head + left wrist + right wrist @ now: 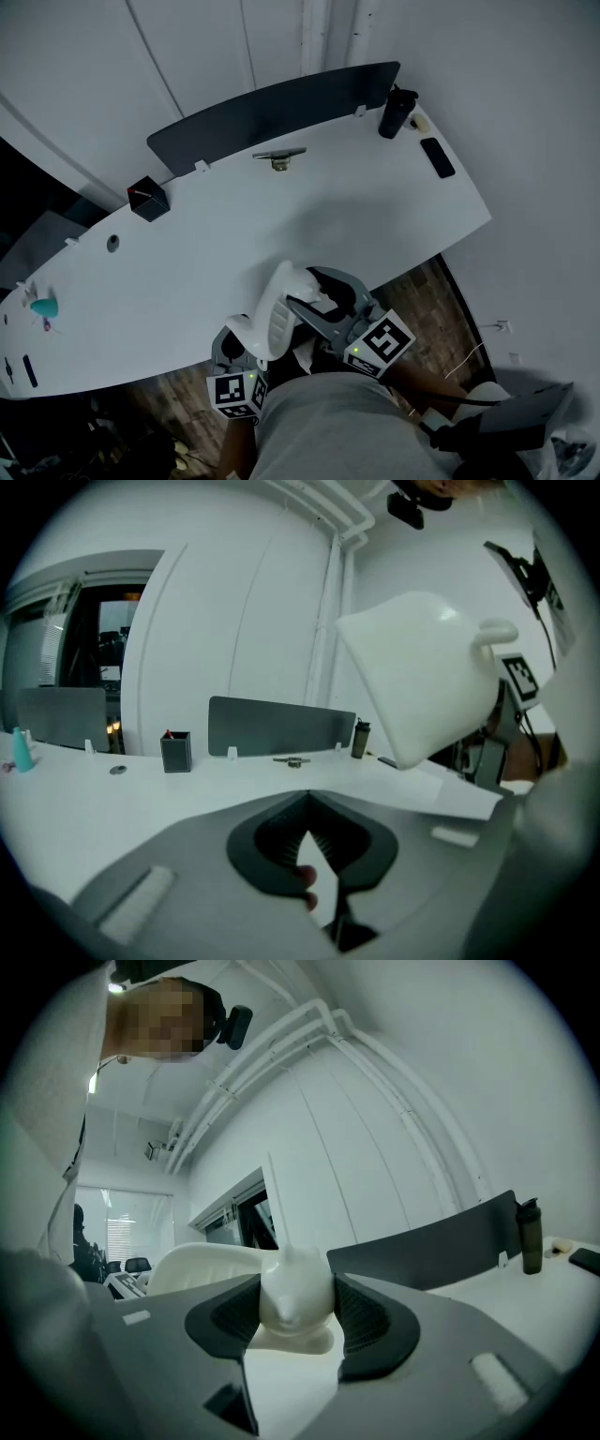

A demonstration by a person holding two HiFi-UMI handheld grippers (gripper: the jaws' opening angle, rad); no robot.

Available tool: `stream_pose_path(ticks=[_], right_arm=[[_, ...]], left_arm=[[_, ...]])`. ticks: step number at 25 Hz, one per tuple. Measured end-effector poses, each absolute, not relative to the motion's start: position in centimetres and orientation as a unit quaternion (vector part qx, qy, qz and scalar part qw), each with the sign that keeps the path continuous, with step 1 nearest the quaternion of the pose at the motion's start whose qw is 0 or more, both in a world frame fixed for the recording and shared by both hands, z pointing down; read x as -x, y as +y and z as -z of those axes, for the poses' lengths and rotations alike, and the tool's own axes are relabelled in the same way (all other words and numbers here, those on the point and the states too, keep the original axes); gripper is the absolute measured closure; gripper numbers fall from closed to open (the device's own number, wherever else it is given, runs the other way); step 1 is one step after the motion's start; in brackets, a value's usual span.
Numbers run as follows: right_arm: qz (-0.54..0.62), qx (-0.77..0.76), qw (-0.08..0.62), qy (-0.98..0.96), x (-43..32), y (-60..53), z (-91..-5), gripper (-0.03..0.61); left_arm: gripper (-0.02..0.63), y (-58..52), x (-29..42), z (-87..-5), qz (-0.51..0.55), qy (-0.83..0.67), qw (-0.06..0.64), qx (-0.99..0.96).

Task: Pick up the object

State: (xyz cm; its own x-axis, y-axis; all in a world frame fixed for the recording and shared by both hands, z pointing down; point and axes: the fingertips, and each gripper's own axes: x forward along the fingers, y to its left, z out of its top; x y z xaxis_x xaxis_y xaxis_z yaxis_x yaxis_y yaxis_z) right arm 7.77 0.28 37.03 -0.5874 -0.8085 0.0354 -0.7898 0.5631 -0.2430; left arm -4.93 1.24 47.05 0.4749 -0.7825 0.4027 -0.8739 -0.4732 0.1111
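A white plastic jug-like object [275,314] hangs in the air over the near edge of the white table [281,225]. My right gripper [323,300] is shut on it; in the right gripper view a rounded white part of the object [295,1302] fills the space between the dark ribbed pads [366,1312]. In the left gripper view the same object [422,677] looms up and to the right. My left gripper [223,349] sits just below and left of it, near my body. Its jaws [309,846] meet at the tips with nothing between them.
Along the table's far side stands a dark divider panel [272,112]. On the table are a black pen cube [148,199], a small metal item [279,157], a black bottle [397,112], a dark phone [437,157] and a teal item [43,306]. Wood floor [441,319] lies below.
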Motion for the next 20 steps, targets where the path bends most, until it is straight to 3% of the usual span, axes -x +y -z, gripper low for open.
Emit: stream_pose_path(ticks=[11,20], right_arm=[[0.126,0.42,0.031,0.898,-9.8,5.1,-37.5,0.344],[0.126,0.448,0.029,0.884,-8.4,5.2,-37.4,0.344]], left_arm=[[0.612,7.1,2.5,-45.9,-0.133,-0.516,0.157,-0.831],[0.612,7.2,4.6,-45.2,-0.136,-0.498,0.144,-0.845]])
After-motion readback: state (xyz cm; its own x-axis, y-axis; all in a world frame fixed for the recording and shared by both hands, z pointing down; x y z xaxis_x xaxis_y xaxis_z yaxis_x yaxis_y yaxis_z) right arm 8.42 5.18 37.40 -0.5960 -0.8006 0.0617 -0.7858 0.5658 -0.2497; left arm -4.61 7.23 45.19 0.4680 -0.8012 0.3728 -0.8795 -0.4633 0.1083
